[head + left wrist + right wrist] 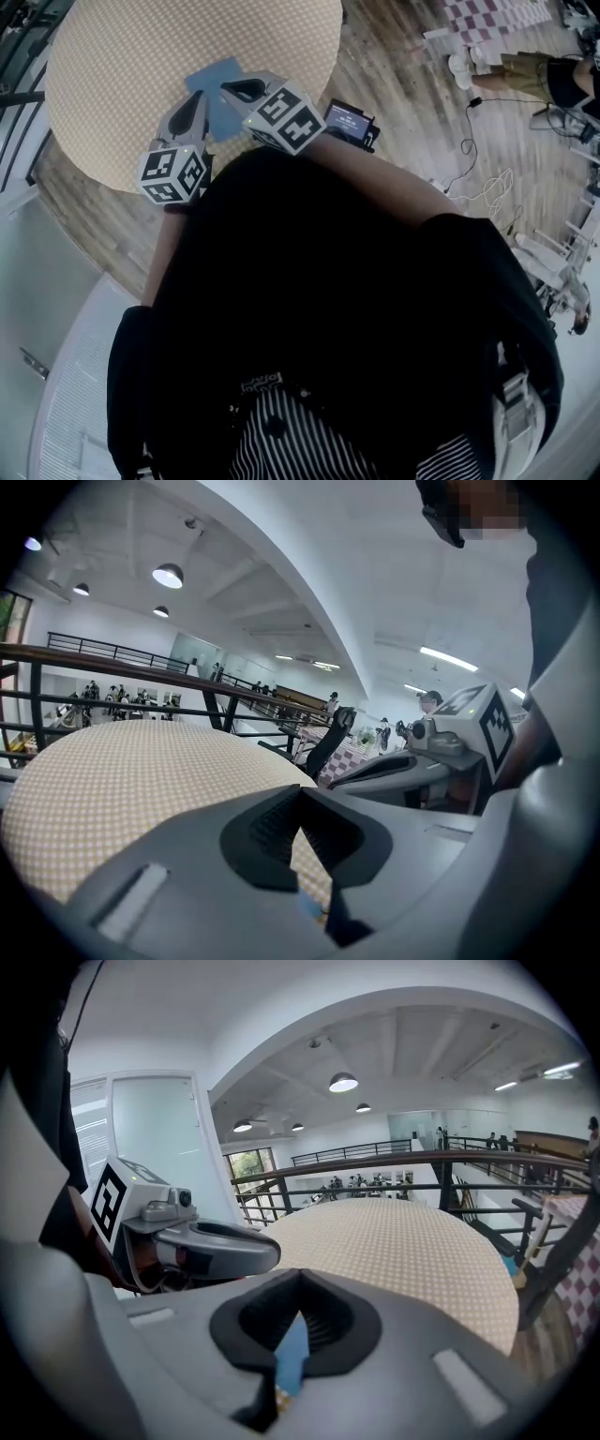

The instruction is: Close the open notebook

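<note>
The left gripper (199, 101) and right gripper (230, 91) hover above the blue notebook (214, 75) on the checked counter (141, 56), both fingers closed, empty

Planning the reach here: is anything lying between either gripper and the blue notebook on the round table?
Nothing visible does. The left gripper and right gripper are right over the blue notebook on the table, jaws together and empty.
</note>
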Demonstrator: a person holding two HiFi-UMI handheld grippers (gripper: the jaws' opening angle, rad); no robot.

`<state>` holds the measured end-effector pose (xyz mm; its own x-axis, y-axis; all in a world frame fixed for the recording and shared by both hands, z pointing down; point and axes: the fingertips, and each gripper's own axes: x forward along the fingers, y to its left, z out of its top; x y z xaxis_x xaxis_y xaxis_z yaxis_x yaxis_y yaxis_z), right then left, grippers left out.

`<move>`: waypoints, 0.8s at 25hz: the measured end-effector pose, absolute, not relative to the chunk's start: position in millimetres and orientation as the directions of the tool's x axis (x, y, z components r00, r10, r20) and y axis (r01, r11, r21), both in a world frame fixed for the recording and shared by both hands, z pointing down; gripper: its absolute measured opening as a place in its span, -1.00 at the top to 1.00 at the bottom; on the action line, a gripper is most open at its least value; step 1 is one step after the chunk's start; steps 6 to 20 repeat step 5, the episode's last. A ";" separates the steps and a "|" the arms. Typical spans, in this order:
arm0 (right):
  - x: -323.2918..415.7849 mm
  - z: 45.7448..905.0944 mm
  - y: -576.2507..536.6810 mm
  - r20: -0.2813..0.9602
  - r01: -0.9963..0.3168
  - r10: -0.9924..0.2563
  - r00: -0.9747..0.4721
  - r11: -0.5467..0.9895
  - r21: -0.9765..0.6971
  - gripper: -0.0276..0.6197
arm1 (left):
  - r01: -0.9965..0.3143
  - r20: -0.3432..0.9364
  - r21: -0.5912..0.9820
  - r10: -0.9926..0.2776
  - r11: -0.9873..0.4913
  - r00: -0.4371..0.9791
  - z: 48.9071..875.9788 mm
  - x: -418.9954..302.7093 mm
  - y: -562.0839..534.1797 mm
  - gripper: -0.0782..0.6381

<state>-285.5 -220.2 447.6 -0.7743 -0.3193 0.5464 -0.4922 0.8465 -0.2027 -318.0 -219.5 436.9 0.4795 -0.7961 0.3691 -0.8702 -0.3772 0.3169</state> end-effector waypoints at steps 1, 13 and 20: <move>-286.2 446.9 -219.6 0.546 -0.490 -0.321 -0.774 0.850 -0.195 0.91 | -0.870 0.371 0.318 -0.795 -0.376 0.479 437.4 -318.2 -219.3 0.78; -286.1 441.8 -226.9 0.538 -0.487 -0.331 -0.775 0.856 -0.175 0.91 | -0.872 0.378 0.324 -0.795 -0.366 0.474 437.3 -319.1 -225.2 0.78; -286.1 441.8 -226.9 0.538 -0.487 -0.331 -0.775 0.856 -0.175 0.91 | -0.872 0.378 0.324 -0.795 -0.366 0.474 437.3 -319.1 -225.2 0.78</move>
